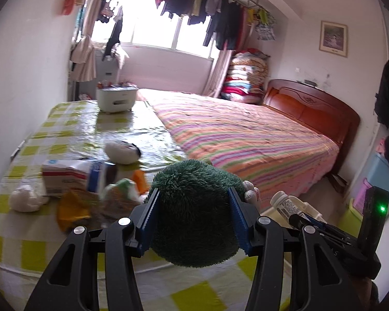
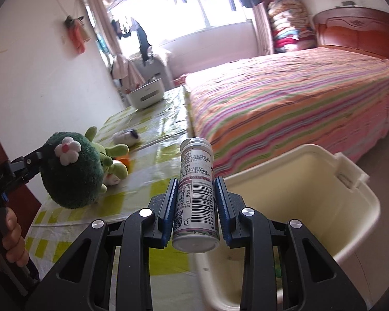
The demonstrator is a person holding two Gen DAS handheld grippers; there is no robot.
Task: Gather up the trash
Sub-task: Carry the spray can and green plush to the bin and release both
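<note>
the left gripper (image 1: 193,213) clamps a fuzzy dark green plush toy (image 1: 194,207) above the yellow-checked tablecloth (image 1: 26,248), hiding blurred litter behind. the right gripper (image 2: 196,206) grips a white labelled plastic bottle (image 2: 196,197) beside the cream plastic bin (image 2: 324,207), whose bottom is cut off.

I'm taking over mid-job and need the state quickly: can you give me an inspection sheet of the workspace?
Surface: table under a yellow-check plastic cloth.
Job's things: labelled bottle; cream bin beside the table.
Clutter: green plush toy, carton, white wad, orange wrapper, white box.
Grippers: left tongs clamp the plush; right tongs clamp the bottle.
Cables: nothing seen.
Surroundings: striped bed, hanging laundry.
</note>
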